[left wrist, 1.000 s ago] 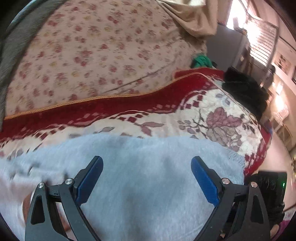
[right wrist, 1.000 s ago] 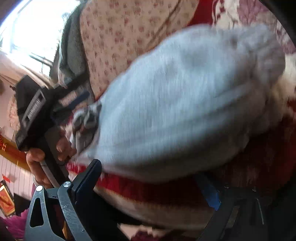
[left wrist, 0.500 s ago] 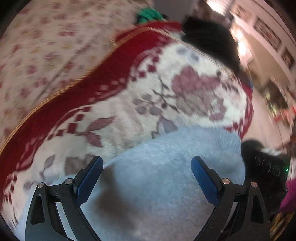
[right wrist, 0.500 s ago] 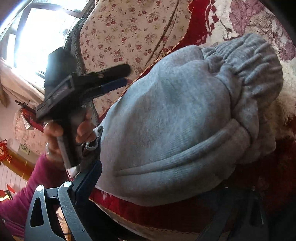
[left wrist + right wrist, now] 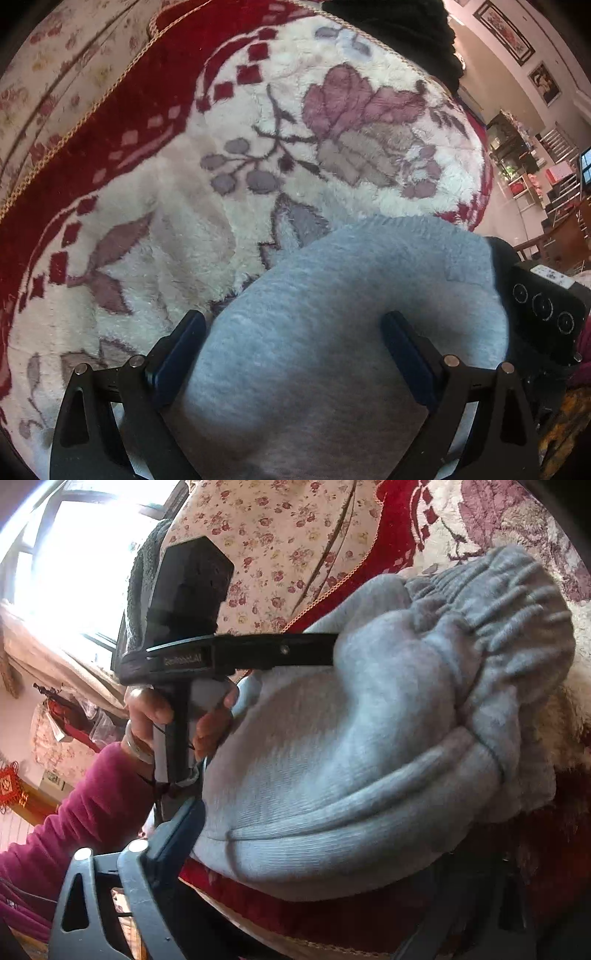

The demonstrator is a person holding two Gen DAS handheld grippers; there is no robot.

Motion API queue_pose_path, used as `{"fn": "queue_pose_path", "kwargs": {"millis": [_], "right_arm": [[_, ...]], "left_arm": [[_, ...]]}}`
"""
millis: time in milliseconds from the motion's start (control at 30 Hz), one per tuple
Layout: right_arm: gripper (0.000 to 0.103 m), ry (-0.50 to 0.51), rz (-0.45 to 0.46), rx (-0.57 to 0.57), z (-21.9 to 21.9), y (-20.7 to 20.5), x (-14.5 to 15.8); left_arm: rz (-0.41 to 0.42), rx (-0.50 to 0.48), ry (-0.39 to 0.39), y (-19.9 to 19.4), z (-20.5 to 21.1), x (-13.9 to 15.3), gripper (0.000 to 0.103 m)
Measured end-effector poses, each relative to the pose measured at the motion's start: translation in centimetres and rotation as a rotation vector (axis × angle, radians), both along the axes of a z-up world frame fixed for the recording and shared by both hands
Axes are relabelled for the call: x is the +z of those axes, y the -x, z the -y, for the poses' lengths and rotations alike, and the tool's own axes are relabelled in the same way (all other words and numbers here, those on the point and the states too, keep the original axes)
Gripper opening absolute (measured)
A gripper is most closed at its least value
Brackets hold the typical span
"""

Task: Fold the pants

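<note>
Grey sweatpants lie folded in a thick bundle on a plush red-and-cream floral blanket. My left gripper is open, its blue-padded fingers spread over the top of the bundle. In the right wrist view the pants show a gathered elastic waistband at the upper right. My right gripper is open at the bundle's near edge; its left finger shows, the right one is in shadow under the fabric. The left gripper rests on the pants from the left.
A floral sofa back stands behind the blanket. A black fuzzy item lies at the blanket's far end. A bright window is at the left. Room furniture and shelves are beyond the sofa's right edge.
The left gripper has swung right along the pants and settled on top of the bundle. The right gripper has stayed open at the bundle's edge; the view has sharpened.
</note>
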State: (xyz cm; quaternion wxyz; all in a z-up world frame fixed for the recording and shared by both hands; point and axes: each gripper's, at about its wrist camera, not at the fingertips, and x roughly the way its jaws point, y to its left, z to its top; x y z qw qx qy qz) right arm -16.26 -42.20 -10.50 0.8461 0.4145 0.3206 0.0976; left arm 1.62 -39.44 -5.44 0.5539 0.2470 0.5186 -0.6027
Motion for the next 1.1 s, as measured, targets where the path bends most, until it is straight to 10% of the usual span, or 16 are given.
{"fn": "queue_pose_path", "kwargs": {"millis": [100, 200, 300, 733, 1100], "right_arm": [[0.051, -0.123, 0.015, 0.012, 1.1, -0.2, -0.8], [0.046, -0.070, 0.031, 0.021, 0.6, -0.1, 0.1], [0.042, -0.034, 0.045, 0.033, 0.4, 0.0, 1.2], [0.036, 0.196, 0.205, 0.128, -3.8, -0.8, 9.7], [0.034, 0.436, 0.345, 0.310, -14.0, -6.1, 18.8]], "left_arm": [[-0.011, 0.011, 0.019, 0.2, -0.1, -0.2, 0.073], [-0.004, 0.055, 0.045, -0.2, -0.7, 0.4, 0.039], [-0.057, 0.107, 0.062, -1.3, -1.7, 0.6, 0.026], [0.032, 0.195, 0.259, -2.0, -7.6, 9.5, 0.020], [0.125, 0.441, 0.425, -6.4, -20.4, 17.5, 0.013]]}}
